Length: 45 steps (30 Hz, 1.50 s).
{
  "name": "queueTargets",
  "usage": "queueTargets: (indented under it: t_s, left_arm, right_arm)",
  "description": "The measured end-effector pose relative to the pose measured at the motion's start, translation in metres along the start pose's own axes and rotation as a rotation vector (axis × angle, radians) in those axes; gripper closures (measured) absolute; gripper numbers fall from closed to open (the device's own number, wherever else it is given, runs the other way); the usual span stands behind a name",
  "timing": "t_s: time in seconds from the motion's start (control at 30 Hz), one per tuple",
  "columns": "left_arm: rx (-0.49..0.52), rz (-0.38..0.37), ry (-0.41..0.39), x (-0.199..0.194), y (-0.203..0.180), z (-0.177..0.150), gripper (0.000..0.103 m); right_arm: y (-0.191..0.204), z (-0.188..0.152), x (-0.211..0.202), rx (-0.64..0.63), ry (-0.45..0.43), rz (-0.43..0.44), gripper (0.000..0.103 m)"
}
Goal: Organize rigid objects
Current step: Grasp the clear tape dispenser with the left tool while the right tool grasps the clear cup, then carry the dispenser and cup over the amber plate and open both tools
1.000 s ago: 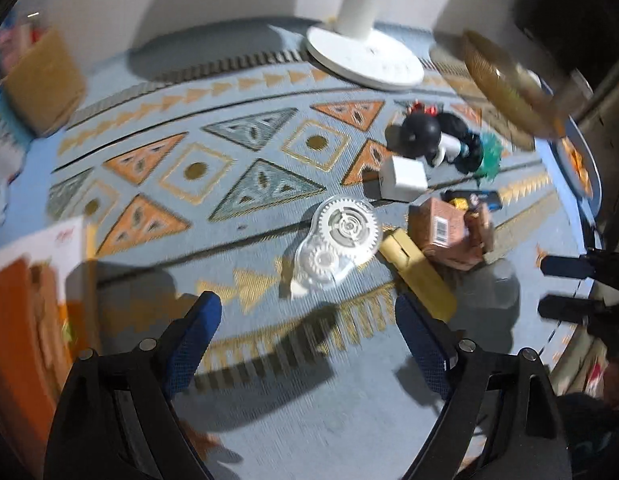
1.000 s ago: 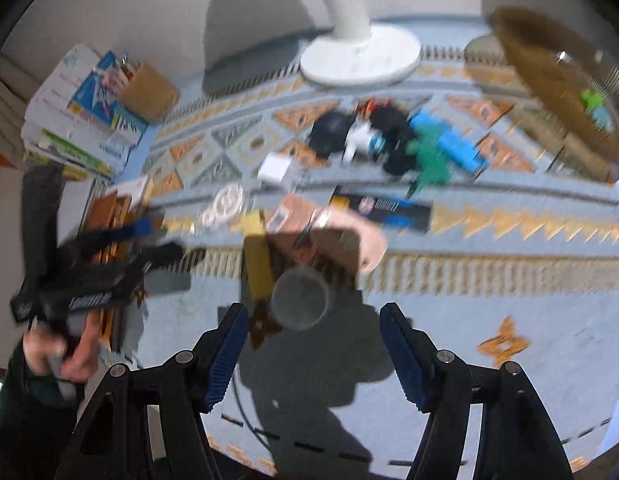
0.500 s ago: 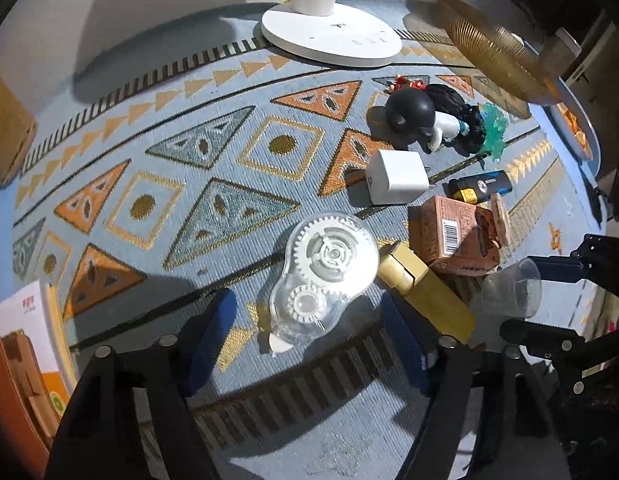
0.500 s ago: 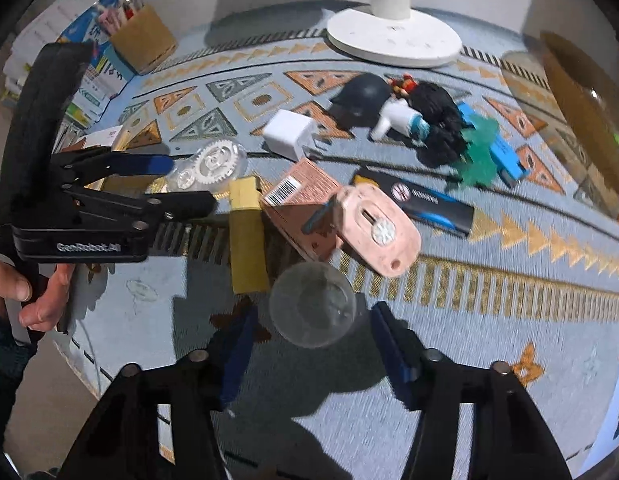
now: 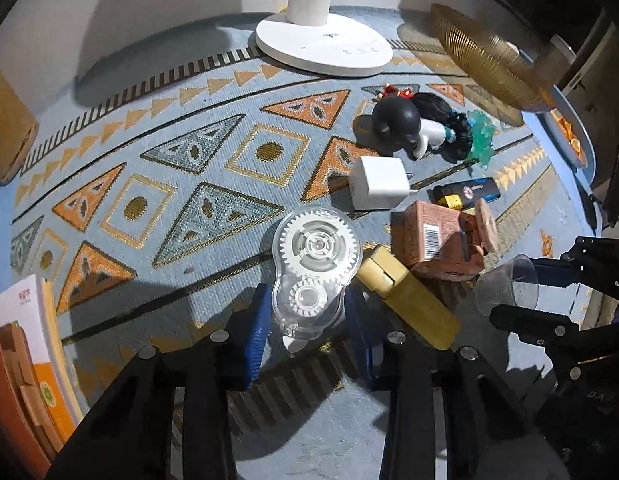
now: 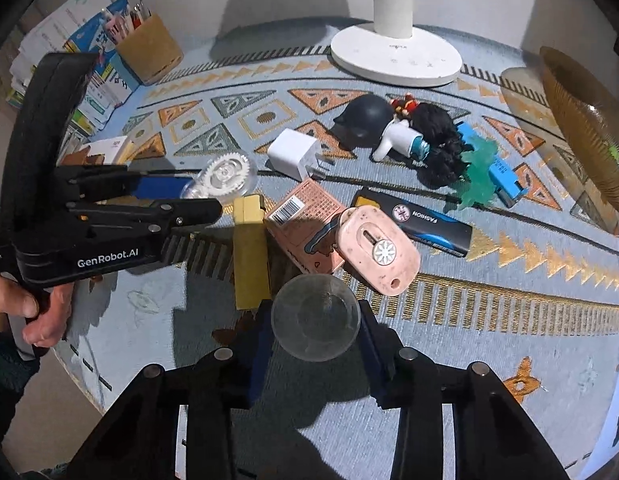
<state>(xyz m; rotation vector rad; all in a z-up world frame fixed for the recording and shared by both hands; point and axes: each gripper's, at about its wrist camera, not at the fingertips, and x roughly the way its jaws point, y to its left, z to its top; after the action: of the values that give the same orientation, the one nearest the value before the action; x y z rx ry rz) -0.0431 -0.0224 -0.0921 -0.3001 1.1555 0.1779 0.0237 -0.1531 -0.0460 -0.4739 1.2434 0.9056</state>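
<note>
A clear correction-tape dispenser (image 5: 315, 264) with white gears lies on the patterned rug (image 5: 213, 160). My left gripper (image 5: 308, 332) is closing, and its blue pads (image 5: 255, 332) touch both sides of the dispenser's narrow end. The right wrist view shows the same grip from the side, at the left gripper (image 6: 205, 196). A clear plastic cup (image 6: 315, 316) sits between the blue pads of my right gripper (image 6: 315, 344), which is also closing and touches its sides. In the left wrist view the cup (image 5: 509, 288) leans between those fingers.
A yellow block (image 6: 249, 252), a pink box (image 6: 305, 220), a pink oval case (image 6: 375, 248), a white charger (image 6: 295, 156), a black lighter (image 6: 413, 220) and toys crowd the rug's middle. A white fan base (image 6: 395, 54) stands behind, a gold wire basket (image 5: 485, 56) right, and books (image 5: 25, 360) left.
Both grippers came down and closed in: the left around the tape dispenser's narrow end, the right around the clear cup. Both objects now sit between pads that stood wide apart before.
</note>
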Motion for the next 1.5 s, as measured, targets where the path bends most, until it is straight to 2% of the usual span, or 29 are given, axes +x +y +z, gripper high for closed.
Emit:
queueTargets:
  t_s: [0.3, 0.57, 0.67, 0.8, 0.87, 1.03, 1.1, 1.13, 1.23, 1.43, 1.5]
  left_arm:
    - [-0.099, -0.029, -0.082, -0.029, -0.003, 0.000, 0.071]
    - [-0.134, -0.014, -0.091, -0.032, -0.006, 0.009, 0.071]
    - [-0.161, 0.014, -0.104, -0.035, 0.007, 0.019, 0.071]
    - [-0.211, 0.039, -0.081, -0.025, 0.031, 0.038, 0.070]
    - [-0.238, 0.011, -0.090, -0.023, 0.042, 0.047, 0.070]
    - [-0.274, 0.013, -0.088, -0.017, 0.055, 0.062, 0.070]
    - [-0.292, 0.007, -0.074, -0.012, 0.057, 0.066, 0.065]
    - [-0.299, 0.011, -0.066, -0.009, 0.057, 0.068, 0.055]
    - [-0.329, 0.012, -0.046, 0.002, 0.058, 0.067, 0.036]
    - [-0.352, 0.053, -0.022, 0.025, 0.050, 0.073, 0.036]
    - [-0.334, 0.111, -0.009, 0.031, 0.044, 0.078, 0.037]
  right_arm:
    - [-0.020, -0.002, -0.031, 0.053, -0.053, 0.034, 0.064]
    - [-0.049, -0.001, -0.044, 0.087, -0.063, 0.039, 0.064]
    - [-0.055, -0.001, -0.046, 0.094, -0.064, 0.036, 0.064]
    - [-0.064, -0.001, -0.047, 0.100, -0.059, 0.035, 0.064]
    - [-0.069, -0.001, -0.047, 0.109, -0.053, 0.030, 0.064]
    - [-0.081, 0.002, -0.050, 0.127, -0.052, 0.022, 0.064]
    - [-0.087, 0.004, -0.050, 0.139, -0.051, 0.024, 0.064]
    - [-0.091, 0.005, -0.051, 0.146, -0.052, 0.021, 0.064]
    - [-0.100, 0.009, -0.055, 0.156, -0.060, 0.010, 0.064]
    - [-0.130, 0.013, -0.062, 0.207, -0.062, -0.014, 0.064]
    - [-0.140, 0.014, -0.065, 0.221, -0.068, -0.016, 0.064]
